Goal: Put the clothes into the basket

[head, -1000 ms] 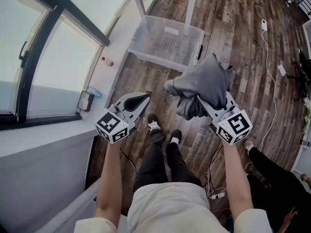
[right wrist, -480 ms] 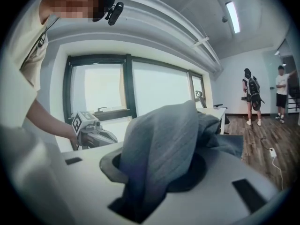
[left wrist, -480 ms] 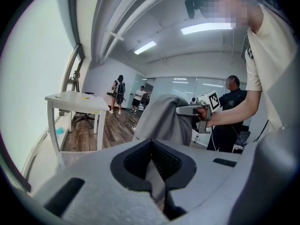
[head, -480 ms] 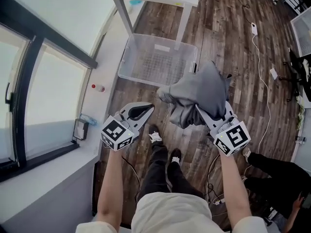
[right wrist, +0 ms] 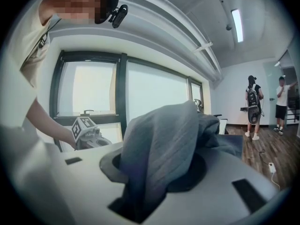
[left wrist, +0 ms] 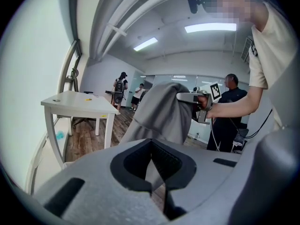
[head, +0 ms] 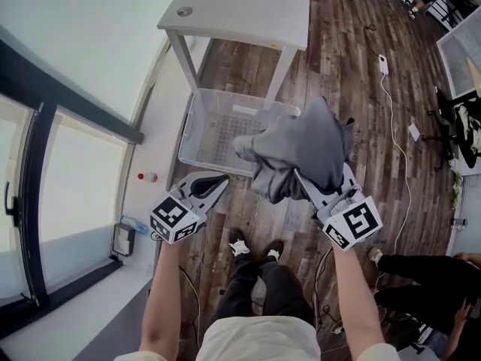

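Observation:
A clear plastic basket [head: 213, 126] stands on the wood floor in front of a white table [head: 240, 10]. My right gripper [head: 310, 185] is shut on a bunched grey garment [head: 301, 149], which hangs in the air over the basket's near right corner. In the right gripper view the grey garment [right wrist: 159, 149] fills the gap between the jaws. My left gripper [head: 219, 182] is held to the left of the cloth, short of the basket's near wall, shut and holding nothing. The left gripper view looks past its closed jaws to the garment [left wrist: 159, 116].
A small red-capped bottle [head: 146, 177] lies on the white ledge by the window at the left. A white cable [head: 394, 134] runs over the floor at the right. A person in black [head: 421, 269] sits at the lower right, and others stand beyond the table.
The person has stepped forward: basket and table have slid down the view and sit closer. The garment now overlaps the basket's near right corner. Both grippers keep their state.

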